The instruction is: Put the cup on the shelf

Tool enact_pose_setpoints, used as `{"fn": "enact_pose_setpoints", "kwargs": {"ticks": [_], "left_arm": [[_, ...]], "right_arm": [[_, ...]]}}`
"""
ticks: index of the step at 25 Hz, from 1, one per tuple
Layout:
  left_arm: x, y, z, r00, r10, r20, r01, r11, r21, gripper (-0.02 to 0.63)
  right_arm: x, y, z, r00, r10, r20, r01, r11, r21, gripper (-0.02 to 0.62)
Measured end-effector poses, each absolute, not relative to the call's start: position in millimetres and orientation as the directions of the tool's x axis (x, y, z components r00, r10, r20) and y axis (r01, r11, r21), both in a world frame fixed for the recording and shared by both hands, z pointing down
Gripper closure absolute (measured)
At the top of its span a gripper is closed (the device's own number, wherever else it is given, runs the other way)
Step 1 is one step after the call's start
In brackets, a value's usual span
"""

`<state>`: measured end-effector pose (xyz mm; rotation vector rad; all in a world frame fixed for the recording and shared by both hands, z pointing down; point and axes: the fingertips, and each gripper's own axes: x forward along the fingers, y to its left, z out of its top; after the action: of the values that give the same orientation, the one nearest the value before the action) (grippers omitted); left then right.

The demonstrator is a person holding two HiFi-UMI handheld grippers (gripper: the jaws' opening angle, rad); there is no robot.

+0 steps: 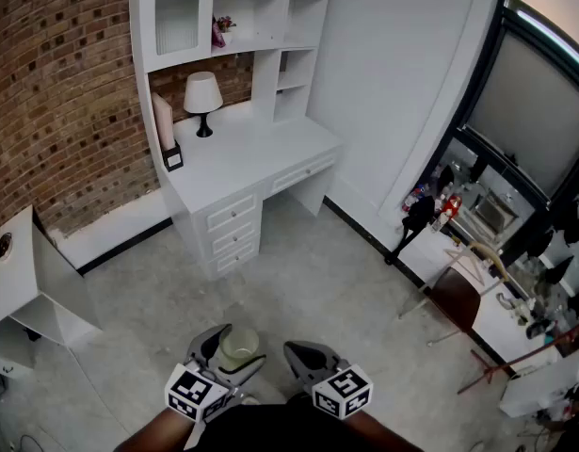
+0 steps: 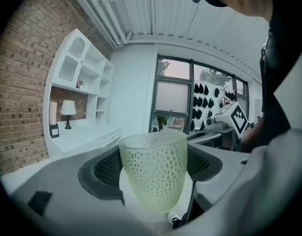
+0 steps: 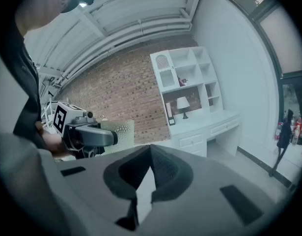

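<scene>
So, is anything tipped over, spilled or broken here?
Nothing stands out. The cup sits upright between the jaws of the left gripper, and the lamp stands straight on the white desk.

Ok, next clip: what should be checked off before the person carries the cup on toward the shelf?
1. Cup gripped: ok. The left tongs press on both sides of the cup.
2. Cup upright: ok, rim up.
3. Right tongs free: ok, shut with nothing between them.
4. Shelf within reach: not ok. It stands above the desk, well across the floor.
5. Way to the desk: ok, nothing lies on the floor in between in the head view.
6. Free spot on the shelf: ok, the open compartments on its right look bare.
</scene>
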<state>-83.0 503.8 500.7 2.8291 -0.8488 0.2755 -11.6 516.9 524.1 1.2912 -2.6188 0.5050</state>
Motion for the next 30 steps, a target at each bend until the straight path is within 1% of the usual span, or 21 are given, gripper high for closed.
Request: {"fn": "enact_pose_setpoints", "kwargs": {"ticks": [13,20,30], "left_arm": [[-90.0,503.2,497.7,0.820,-0.531,0.214,-0.561,-0.820,0.114,0.221],[-96.0,505.1,501.6,0.817,-0.537,0.208,-0.567,-0.815,0.122,0.221],[-100.6,503.9,507.1,0.812,-0.539,0.224,-0.574,-0.806,0.142,0.221]], "right_arm": [[-23.9,517.6,518.7,-0.632,-0.717,0.294,-0.775,0.594,-0.217,0.592],[-46.1,524.1,521.3,-0.668,-0.676,0.312,-0.741,0.644,-0.192,0.591],[-42.7,514.5,525.6,-0.653,-0.681,0.330,-0.755,0.618,-0.218,0.591]]}}
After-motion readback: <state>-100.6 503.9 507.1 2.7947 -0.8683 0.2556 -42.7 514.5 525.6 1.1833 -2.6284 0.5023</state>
